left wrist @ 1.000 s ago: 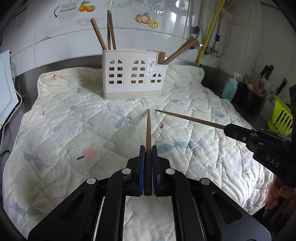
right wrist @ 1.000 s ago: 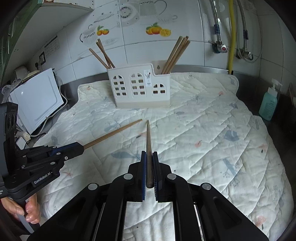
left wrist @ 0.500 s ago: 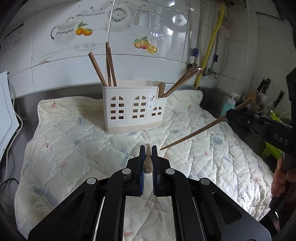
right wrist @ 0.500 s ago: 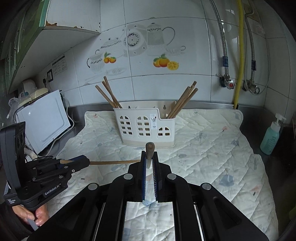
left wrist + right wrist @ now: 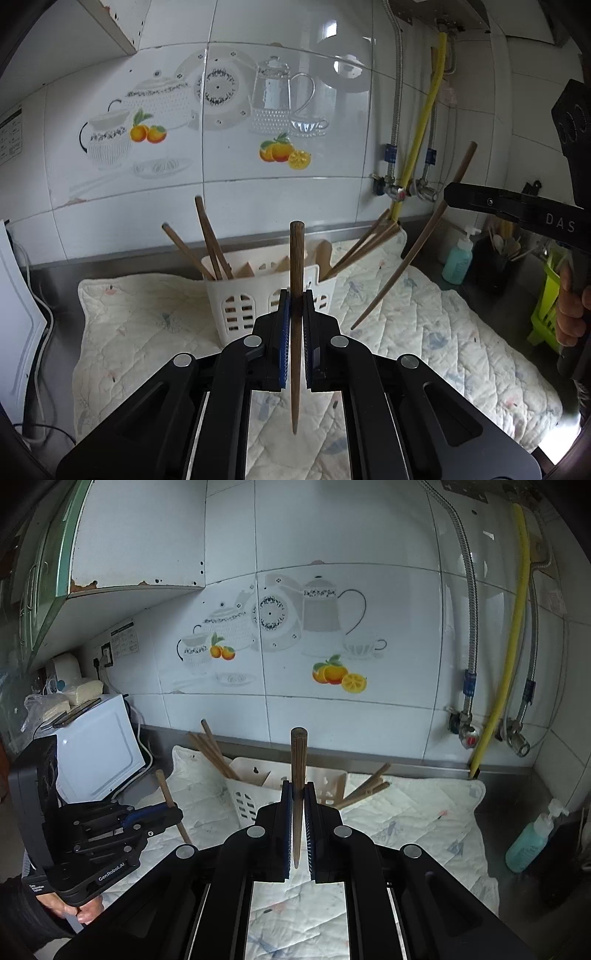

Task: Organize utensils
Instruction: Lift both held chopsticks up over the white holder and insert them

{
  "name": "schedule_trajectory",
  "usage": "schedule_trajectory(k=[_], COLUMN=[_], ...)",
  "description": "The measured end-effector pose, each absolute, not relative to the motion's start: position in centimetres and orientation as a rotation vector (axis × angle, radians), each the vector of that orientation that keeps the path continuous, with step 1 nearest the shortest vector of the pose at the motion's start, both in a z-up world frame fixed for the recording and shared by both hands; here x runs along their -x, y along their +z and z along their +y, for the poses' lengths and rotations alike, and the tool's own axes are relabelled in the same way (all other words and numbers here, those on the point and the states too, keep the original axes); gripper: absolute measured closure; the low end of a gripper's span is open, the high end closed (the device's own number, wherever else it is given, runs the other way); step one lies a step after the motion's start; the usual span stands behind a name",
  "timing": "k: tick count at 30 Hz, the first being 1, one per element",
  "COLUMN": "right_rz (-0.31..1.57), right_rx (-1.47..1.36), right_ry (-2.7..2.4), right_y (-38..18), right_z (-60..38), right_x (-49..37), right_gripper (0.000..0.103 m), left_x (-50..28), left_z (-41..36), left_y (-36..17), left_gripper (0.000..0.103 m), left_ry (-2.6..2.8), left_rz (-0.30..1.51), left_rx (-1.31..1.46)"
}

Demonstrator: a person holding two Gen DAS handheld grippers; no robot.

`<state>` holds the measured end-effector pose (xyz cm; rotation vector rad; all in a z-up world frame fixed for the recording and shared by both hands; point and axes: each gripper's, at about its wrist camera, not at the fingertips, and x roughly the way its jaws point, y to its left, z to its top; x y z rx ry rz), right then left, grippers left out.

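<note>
A: Where are the chopsticks at this point?

B: One in each claw. The left claw [image 5: 294, 308] is clenched on a brown chopstick [image 5: 296, 266] that stands nearly upright, thick end up, thin tip hanging below the pads. The right claw [image 5: 297, 797] grips its own chopstick [image 5: 298, 757] the same way. Both hang in the air above the quilted mat [image 5: 147, 325] on the worktop, just short of the white holder [image 5: 236, 295], which already has sticks leaning in both ends

A: How will they handle?

B: Light, stiff wood, I'd judge, and smooth and round, so a stick can pivot or slide between the pads. The left grip sits about mid-length, which balances well. The right one is pinched closer to its thin end, so it looks more top-heavy

A: The risk?

B: The tip swinging and catching the holder's rim. Keep each stick steep and lower the thin end in first
</note>
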<state>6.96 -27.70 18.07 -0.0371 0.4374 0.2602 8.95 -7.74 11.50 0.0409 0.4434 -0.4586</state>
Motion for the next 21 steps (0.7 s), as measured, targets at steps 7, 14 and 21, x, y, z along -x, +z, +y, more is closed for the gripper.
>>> schedule_trajectory(k=[7,14,21], right_rz=[0.407,0.399,0.418], right_rx=[0.041,0.025,0.012], right_ry=[0.236,0.212,0.215], right_y=[20.8,21.5,20.7], right_z=[-27.8,-28.0,-27.8], right_x=[-10.3,-13.9,-16.8], right_gripper=[0.096,0.096,0.096], left_x=[-10.9,-14.1,-18.1], left_z=[-8.2,-8.6,-8.8], left_y=[17.6,22.0,22.6], left_gripper=[0.098,0.098,0.098], left_ry=[-0.428,-0.34,-0.255], left_rz=[0.307,0.175,0.114], left_rx=[-0.034,-0.022,-0.015])
